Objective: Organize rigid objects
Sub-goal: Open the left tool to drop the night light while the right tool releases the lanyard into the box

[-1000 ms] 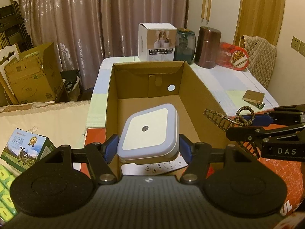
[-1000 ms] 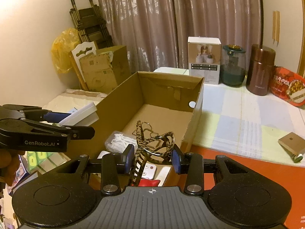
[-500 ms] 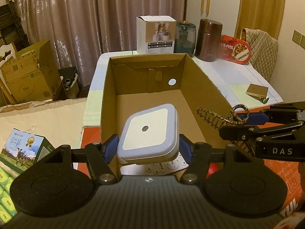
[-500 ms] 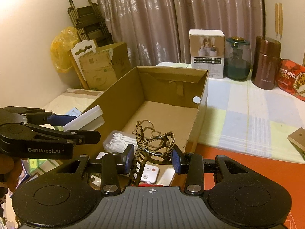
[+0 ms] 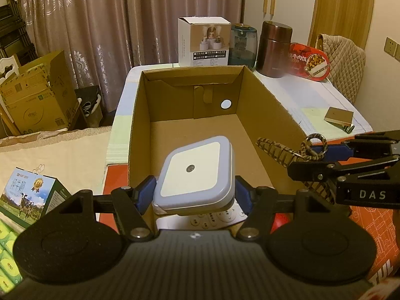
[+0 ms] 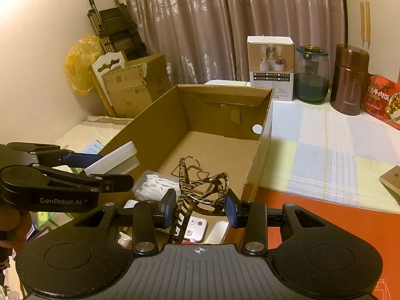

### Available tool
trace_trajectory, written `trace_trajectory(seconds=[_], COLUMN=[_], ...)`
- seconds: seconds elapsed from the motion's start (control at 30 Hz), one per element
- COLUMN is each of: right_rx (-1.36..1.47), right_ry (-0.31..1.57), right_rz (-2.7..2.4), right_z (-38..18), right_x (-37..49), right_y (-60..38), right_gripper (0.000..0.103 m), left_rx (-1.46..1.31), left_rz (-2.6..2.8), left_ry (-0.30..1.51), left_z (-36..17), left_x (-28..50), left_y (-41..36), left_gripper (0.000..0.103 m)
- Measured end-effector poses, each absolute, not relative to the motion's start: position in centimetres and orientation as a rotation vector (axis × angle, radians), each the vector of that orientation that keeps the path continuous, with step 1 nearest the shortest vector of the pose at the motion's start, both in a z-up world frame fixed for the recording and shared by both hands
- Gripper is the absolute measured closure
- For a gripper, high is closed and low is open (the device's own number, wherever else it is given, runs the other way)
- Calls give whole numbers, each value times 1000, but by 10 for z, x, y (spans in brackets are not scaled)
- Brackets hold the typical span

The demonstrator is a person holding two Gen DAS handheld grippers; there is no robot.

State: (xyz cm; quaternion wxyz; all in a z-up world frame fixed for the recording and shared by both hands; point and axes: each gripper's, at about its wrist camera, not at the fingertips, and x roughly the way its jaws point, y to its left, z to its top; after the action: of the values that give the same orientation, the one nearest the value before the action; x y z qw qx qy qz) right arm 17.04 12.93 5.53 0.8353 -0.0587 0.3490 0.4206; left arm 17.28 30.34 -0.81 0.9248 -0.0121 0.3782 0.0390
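My left gripper (image 5: 193, 195) is shut on a white square night light (image 5: 195, 172) and holds it above the near end of an open cardboard box (image 5: 142, 115). My right gripper (image 6: 200, 207) is shut on a tortoiseshell hair claw clip (image 6: 202, 187), held over the same box (image 6: 260, 155). The right gripper also shows in the left wrist view (image 5: 325, 165), with the clip (image 5: 282, 150) at the box's right wall. The left gripper shows in the right wrist view (image 6: 110, 172). Inside the box lie a white remote (image 5: 215, 217), a small two-button remote (image 6: 195, 227) and a clear case of floss picks (image 6: 155, 185).
On the table behind the box stand a white carton (image 5: 203, 41), a teal jar (image 5: 242, 45), a brown canister (image 5: 273, 48) and a red food pack (image 5: 308, 62). A small tan box (image 5: 338, 117) lies to the right. A milk carton (image 5: 27, 200) and cardboard boxes (image 5: 35, 95) sit left.
Both grippers have moved forward slightly over the box with their objects still held. The far end of the box and the table items now sit lower and nearer in both views.
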Motion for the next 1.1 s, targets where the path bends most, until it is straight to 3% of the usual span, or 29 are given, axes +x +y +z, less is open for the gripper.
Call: trace_trajectory(seconds=[1.1], right_rx=[-110], right_ry=[741], right_rz=[890], right_z=[55], right_x=[167], right_y=[129], right_gripper=[65], left_rx=[-30], left_rz=[69], left_ry=[748], left_z=[2], left_x=[162], left_y=[299], left_gripper=[43])
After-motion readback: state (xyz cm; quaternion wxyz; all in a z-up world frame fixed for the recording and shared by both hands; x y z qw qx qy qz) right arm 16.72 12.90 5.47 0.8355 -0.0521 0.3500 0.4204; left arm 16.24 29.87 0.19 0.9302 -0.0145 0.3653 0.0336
